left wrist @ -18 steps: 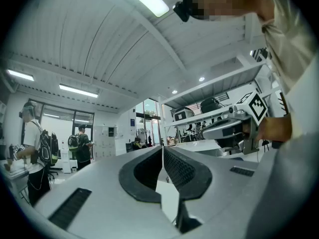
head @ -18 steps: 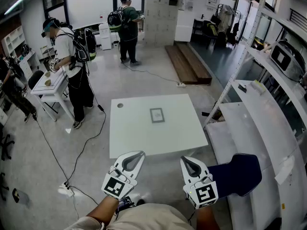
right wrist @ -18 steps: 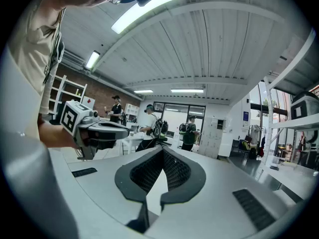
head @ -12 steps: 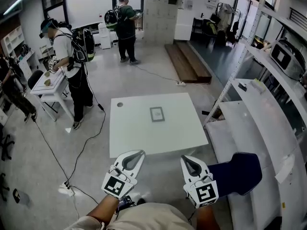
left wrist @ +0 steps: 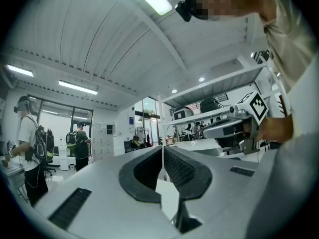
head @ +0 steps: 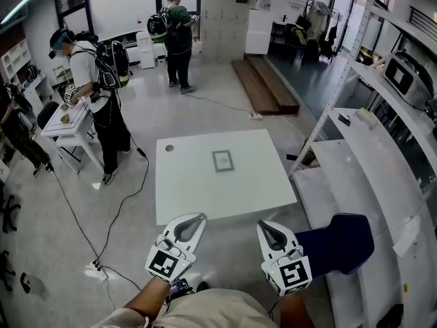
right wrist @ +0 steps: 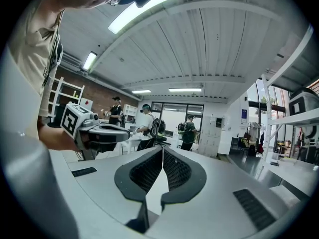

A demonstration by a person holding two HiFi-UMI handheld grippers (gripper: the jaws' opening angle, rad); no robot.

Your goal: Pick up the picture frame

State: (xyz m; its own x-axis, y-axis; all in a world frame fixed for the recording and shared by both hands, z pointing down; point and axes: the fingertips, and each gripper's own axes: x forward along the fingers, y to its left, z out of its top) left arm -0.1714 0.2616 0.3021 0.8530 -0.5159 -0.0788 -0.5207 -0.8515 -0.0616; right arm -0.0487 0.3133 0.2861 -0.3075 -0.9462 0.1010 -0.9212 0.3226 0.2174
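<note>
A small grey picture frame point(head: 222, 161) lies flat near the middle of a white square table point(head: 252, 193) ahead of me in the head view. My left gripper point(head: 193, 219) and right gripper point(head: 263, 227) hover side by side short of the table's near edge, well apart from the frame. Both are shut with nothing between the jaws. In the left gripper view the left gripper point(left wrist: 163, 153) has its tips pressed together, and the right gripper point(right wrist: 162, 153) shows the same in the right gripper view. The frame appears in neither gripper view.
A white shelf rack point(head: 369, 162) runs along the right, with a dark blue seat point(head: 338, 244) beside my right gripper. Two persons with backpacks point(head: 95, 94) point(head: 176, 36) stand at the back left, one by a small white table point(head: 68, 125). Cables point(head: 119, 203) cross the floor at the left.
The head view has shifted slightly, so the table and the room sit a little higher in the picture. Both grippers keep their places and stay shut.
</note>
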